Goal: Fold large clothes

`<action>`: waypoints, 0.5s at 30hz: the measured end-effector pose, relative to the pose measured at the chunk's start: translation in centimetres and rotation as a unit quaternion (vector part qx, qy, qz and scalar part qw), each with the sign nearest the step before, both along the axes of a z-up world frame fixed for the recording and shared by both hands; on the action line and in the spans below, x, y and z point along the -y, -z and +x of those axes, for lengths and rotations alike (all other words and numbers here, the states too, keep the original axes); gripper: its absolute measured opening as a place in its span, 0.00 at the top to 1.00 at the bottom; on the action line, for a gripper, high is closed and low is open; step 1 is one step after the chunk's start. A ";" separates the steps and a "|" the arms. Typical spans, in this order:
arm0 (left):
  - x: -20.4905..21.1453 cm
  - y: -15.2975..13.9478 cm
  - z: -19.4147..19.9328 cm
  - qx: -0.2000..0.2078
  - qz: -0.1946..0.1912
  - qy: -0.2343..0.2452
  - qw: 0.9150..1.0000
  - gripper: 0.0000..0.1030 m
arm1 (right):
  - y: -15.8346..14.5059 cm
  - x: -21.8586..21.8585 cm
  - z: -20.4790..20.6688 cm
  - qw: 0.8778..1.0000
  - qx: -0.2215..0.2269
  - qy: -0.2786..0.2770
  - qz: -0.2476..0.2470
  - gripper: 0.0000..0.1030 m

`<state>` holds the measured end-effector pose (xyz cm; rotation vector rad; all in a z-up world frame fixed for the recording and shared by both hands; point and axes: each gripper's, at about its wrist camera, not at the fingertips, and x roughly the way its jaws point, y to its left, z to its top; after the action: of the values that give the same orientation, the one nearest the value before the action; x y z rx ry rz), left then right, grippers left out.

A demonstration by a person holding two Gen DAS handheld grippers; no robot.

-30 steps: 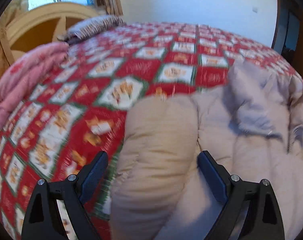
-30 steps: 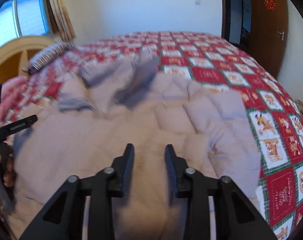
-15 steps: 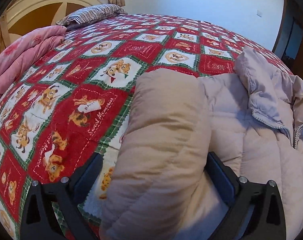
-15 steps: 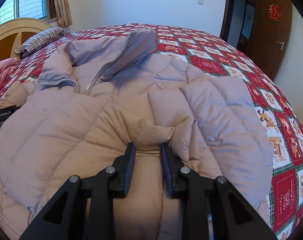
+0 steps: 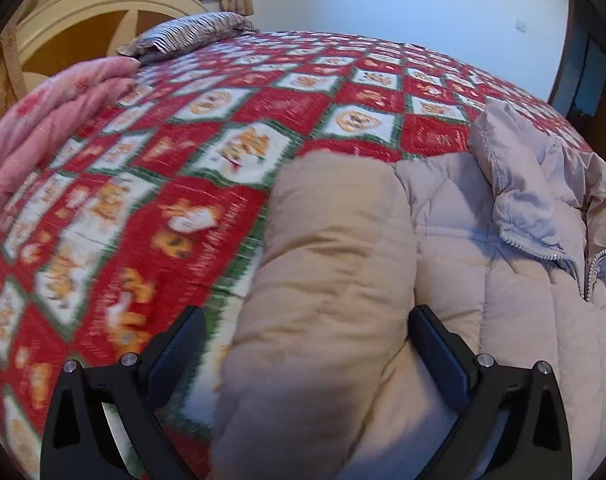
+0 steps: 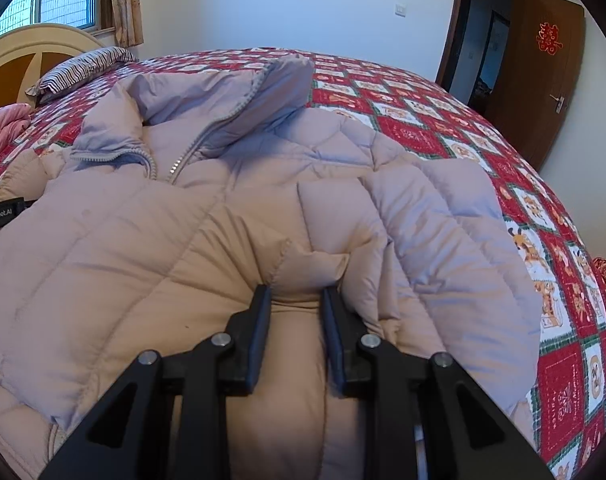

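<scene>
One puffy jacket [image 6: 207, 216] lies spread on the bed [image 5: 207, 184] near its front edge, collar toward the headboard. We have two grippers on it. Our left gripper [image 5: 307, 344] has just been opening and straddles the sleeve [image 5: 331, 264], which runs straight ahead, unclamped. Our right gripper [image 6: 297, 300] pinches a fold at the other sleeve.

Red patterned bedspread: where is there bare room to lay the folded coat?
Free: the red patterned bedspread between the puffy beige coat, the pink folded quilt and the striped pillow. The coat crowds the near side.
</scene>
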<state>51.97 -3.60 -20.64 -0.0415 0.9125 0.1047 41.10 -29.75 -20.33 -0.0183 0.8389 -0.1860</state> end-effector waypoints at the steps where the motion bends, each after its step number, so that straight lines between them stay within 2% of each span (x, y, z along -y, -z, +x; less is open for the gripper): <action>1: -0.2 -1.2 -0.6 0.012 -0.011 0.001 1.000 0.01 | -0.2 0.0 -0.1 1.000 0.003 -0.003 0.003 0.72; 4: -0.4 -4.4 -1.3 0.057 -0.038 0.008 0.998 0.01 | -1.5 0.2 -1.4 0.999 0.028 -0.016 0.020 0.66; 6: -0.1 -5.8 -0.4 0.072 -0.022 0.005 0.997 0.01 | -3.2 0.6 -2.7 0.997 0.065 -0.019 0.028 0.63; 10: -0.1 -4.7 2.0 0.062 0.015 -0.025 0.998 0.01 | -6.2 3.1 -3.4 0.993 0.112 0.003 0.037 0.62; 13: -0.7 -3.1 3.7 0.036 0.014 -0.053 0.998 0.01 | -6.6 6.8 -2.0 0.993 0.109 0.042 0.034 0.62; 15: -0.4 -2.3 4.5 0.025 0.014 -0.051 0.998 0.01 | -5.7 9.4 -0.4 0.993 0.089 0.062 0.038 0.61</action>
<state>56.46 -3.20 -18.32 -0.0635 0.8580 0.2106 40.72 -39.11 -14.59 0.1209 0.6690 -0.2681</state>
